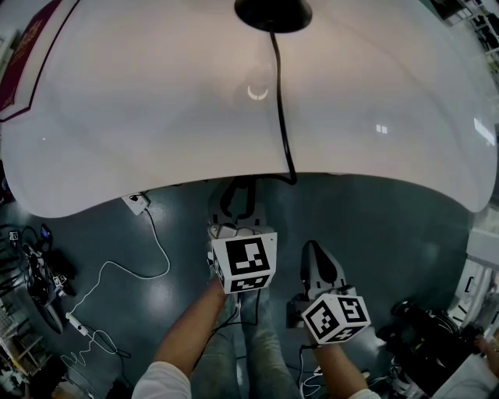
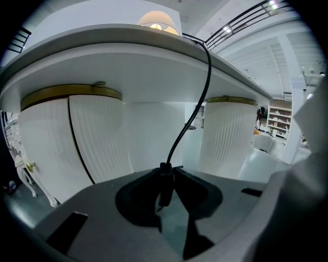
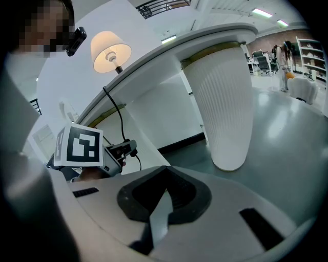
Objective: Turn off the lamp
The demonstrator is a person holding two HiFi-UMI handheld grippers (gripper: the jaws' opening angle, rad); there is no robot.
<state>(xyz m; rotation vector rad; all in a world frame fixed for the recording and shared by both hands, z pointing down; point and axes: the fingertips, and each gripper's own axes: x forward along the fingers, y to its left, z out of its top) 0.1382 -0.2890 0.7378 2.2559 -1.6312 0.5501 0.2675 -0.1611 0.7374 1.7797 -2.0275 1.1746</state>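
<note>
Two jaws of the left gripper (image 2: 166, 171) clamp the small black switch (image 2: 164, 188) on the thin black cord (image 2: 197, 102) below the white tabletop (image 2: 128, 56). The cream-shaded lamp (image 3: 111, 50) (lit) stands above, and the right gripper (image 3: 166, 173) is closed and empty.

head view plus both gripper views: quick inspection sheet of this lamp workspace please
surface: white table, glossy, carrying the lamp's base and cord.
job's things: lamp lit; black base at the head view's top.
clutter: dark gear at the left of the grey floor.
grippers: left gripper pinching the lamp cord below the table edge; right gripper shut, empty.
cables: lamp cord hangs over the table edge; white cable loops on the floor.
surroundings: ribbed white pedestals under the table.
</note>
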